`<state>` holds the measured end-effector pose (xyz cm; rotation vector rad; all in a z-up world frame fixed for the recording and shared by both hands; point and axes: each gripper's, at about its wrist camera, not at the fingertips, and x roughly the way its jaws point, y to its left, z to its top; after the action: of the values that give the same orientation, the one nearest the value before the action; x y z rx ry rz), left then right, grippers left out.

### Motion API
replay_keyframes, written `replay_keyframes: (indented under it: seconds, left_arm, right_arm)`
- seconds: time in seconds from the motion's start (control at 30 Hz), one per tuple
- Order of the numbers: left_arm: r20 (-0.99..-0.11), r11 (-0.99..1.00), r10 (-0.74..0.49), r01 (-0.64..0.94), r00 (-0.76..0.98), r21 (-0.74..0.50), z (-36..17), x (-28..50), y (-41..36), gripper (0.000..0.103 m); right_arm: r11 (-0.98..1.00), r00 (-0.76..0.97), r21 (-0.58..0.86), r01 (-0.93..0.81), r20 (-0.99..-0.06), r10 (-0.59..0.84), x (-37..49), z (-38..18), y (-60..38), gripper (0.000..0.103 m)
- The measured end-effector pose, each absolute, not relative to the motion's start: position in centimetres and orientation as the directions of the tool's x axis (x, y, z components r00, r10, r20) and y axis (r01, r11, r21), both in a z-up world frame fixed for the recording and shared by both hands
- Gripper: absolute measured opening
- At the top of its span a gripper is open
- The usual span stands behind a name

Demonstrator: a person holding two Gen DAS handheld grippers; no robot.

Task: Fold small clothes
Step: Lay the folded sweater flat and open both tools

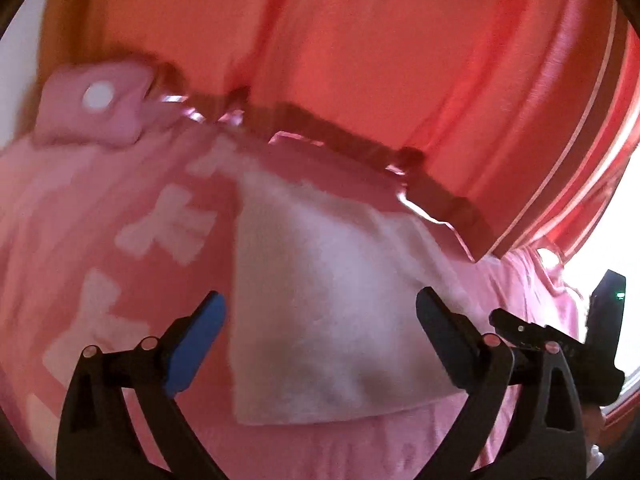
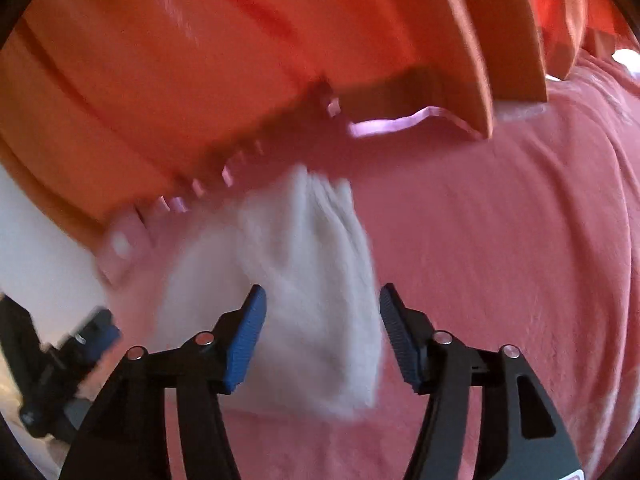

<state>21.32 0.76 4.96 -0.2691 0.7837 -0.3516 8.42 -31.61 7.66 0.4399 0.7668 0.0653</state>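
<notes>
1. A pink bedspread (image 1: 80,208) with pale blocky shapes printed on it covers the bed; in the right wrist view the same pink cover (image 2: 500,240) runs flat with soft wrinkles.
2. An orange wooden headboard (image 1: 360,60) rises behind the bed, with curved wooden slats (image 2: 472,48) in the right wrist view.
3. A small pink cushion (image 1: 96,104) with a white dot lies by the headboard.
4. A white fuzzy cloth (image 1: 320,300) lies on the cover just ahead of both tools; it looks bunched and blurred in the right wrist view (image 2: 312,280).
5. The left gripper (image 1: 322,332) has its jaws spread wide, above the cloth and pinching nothing.
6. The right gripper (image 2: 322,328) is likewise spread, its blue pads (image 2: 244,340) either side of the cloth without closing on it.
</notes>
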Motion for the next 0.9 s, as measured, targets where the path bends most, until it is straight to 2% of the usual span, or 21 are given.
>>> replay_keyframes:
  seconds: [0.03,0.13,0.23,0.3,0.37,0.57,0.63,0.77,0.9]
  left_arm:
    - [-0.649,0.92,-0.379,0.19,0.659,-0.344,4.9,21.7,0.5,0.093]
    - [-0.632,0.931,-0.361,0.23,0.686,-0.283,5.5,21.6,-1.1,0.094]
    - [-0.662,0.949,-0.313,0.251,0.681,-0.191,4.7,21.5,-2.6,0.094]
    - [-0.717,0.96,-0.258,0.254,0.647,-0.116,2.7,22.0,-3.2,0.094]
    - [-0.779,0.966,-0.207,0.251,0.592,-0.066,0.4,22.5,-3.2,0.094]
    - [-0.814,0.965,-0.255,0.197,0.522,-0.175,-0.7,23.1,-1.3,0.096]
    - [-0.816,0.965,-0.252,0.201,0.521,-0.169,-0.9,23.2,-1.3,0.096]
    - [-0.819,0.967,-0.238,0.209,0.522,-0.148,-0.9,22.6,-1.7,0.096]
    - [-0.814,0.97,-0.221,0.21,0.537,-0.125,-0.6,22.3,-1.9,0.096]
  right_arm:
    - [0.919,0.75,0.388,0.069,-0.628,0.209,8.3,8.4,-30.9,0.051]
    - [0.94,0.762,0.34,0.037,-0.618,0.193,8.0,8.9,-29.2,0.048]
    - [0.96,0.71,0.274,0.05,-0.686,0.159,9.4,7.5,-27.6,0.048]
    - [0.961,0.597,0.25,0.117,-0.791,0.133,10.9,4.8,-27.4,0.048]
    - [0.951,0.592,0.272,0.149,-0.795,0.134,11.2,3.2,-27.4,0.049]
    - [0.97,0.641,0.207,0.126,-0.763,0.08,9.7,5.7,-26.1,0.049]
    - [0.985,0.591,0.119,0.122,-0.806,0.024,10.0,4.5,-25.3,0.05]
    - [0.99,0.575,0.085,0.11,-0.818,0.006,10.8,3.9,-24.8,0.052]
    - [0.981,0.593,0.141,0.132,-0.805,0.036,9.8,4.5,-25.3,0.053]
